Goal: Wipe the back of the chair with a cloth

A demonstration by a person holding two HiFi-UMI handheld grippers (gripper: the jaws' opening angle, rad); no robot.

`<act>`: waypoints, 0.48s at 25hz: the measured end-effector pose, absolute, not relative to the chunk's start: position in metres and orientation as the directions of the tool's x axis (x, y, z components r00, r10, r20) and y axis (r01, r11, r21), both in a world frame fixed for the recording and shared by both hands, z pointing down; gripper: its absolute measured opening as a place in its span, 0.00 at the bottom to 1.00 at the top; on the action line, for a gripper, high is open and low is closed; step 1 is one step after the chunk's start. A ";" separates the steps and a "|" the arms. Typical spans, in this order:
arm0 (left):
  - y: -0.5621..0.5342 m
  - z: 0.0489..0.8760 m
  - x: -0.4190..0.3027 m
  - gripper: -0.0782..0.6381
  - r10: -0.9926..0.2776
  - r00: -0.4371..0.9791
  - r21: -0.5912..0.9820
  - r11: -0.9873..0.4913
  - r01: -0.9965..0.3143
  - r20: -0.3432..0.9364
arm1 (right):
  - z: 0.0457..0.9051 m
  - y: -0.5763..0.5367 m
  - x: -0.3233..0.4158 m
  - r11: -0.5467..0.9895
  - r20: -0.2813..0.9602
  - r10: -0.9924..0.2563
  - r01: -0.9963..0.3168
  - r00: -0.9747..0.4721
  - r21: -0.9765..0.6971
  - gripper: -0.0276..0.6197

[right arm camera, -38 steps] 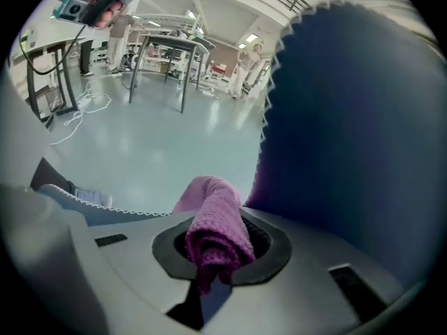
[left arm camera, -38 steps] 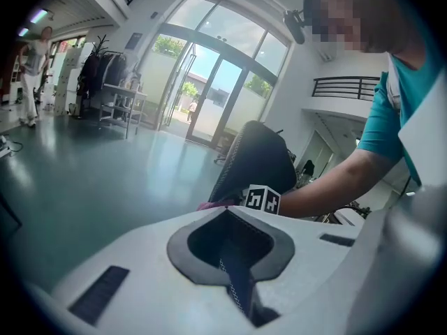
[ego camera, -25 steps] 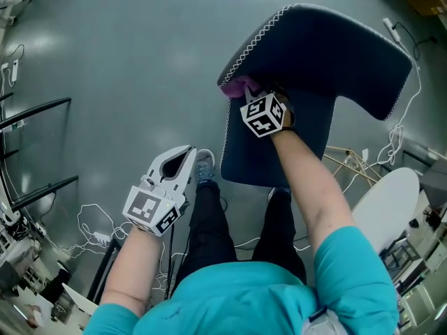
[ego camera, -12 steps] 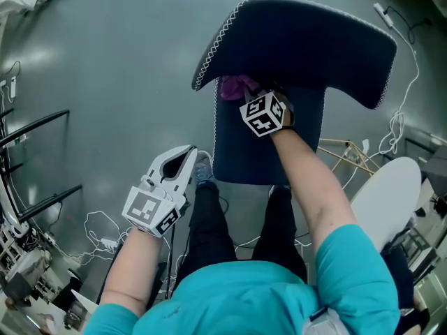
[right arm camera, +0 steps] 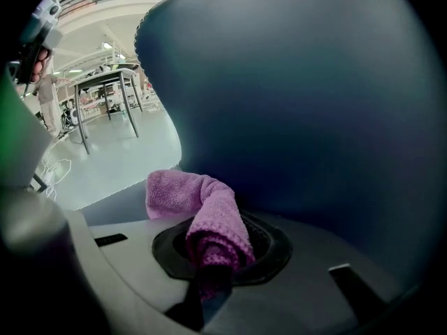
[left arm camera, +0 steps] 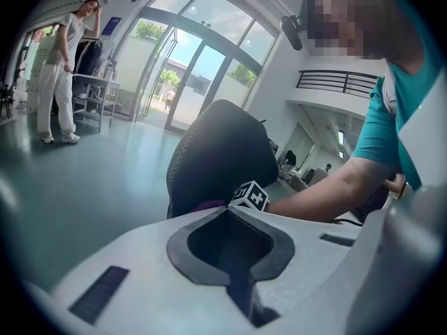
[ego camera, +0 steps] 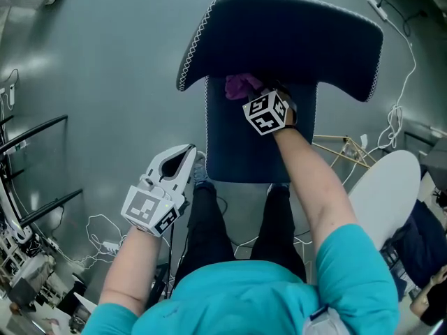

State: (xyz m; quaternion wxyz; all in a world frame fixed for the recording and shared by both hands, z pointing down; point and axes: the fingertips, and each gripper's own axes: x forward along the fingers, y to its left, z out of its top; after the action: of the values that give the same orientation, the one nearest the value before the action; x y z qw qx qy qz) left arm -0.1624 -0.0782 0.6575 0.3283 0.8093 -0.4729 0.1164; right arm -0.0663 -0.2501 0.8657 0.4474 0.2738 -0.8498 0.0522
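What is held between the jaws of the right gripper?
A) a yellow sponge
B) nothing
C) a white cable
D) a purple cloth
D: the right gripper is shut on a purple cloth, right by the dark chair back.

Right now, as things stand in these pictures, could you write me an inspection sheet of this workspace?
Surface: glossy grey floor.
Job's things: dark blue chair; purple cloth held against its back.
Clutter: nothing seen on the chair.
Grippers: right tongs shut on the cloth; left tongs shut, empty, away from the chair.
Cables: white cable on the floor right of the chair; more cables at lower left.
Surroundings: black metal frame at left; white round top at right; glass doors; a person standing nearby.
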 end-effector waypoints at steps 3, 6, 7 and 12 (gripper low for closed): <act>-0.079 0.655 -0.155 0.11 -0.685 0.533 0.422 -0.345 -0.838 0.498 | 0.864 -0.253 -0.054 0.838 0.792 -0.425 -0.521 -0.439 0.161 0.13; -0.086 0.649 -0.144 0.12 -0.681 0.539 0.422 -0.353 -0.835 0.496 | 0.858 -0.260 -0.038 0.832 0.792 -0.433 -0.529 -0.431 0.167 0.13; -0.087 0.649 -0.140 0.12 -0.681 0.540 0.422 -0.355 -0.834 0.495 | 0.857 -0.262 -0.033 0.830 0.791 -0.436 -0.531 -0.429 0.169 0.13; -0.082 0.657 -0.124 0.12 -0.671 0.554 0.418 -0.376 -0.827 0.493 | 0.865 -0.257 -0.008 0.812 0.788 -0.453 -0.557 -0.416 0.173 0.13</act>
State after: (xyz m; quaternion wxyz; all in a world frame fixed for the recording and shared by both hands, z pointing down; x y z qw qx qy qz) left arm -0.1236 -0.0824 0.6571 0.3222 0.8204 -0.4566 0.1214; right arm -0.0082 -0.2572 0.8654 0.4489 0.3009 -0.8395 0.0576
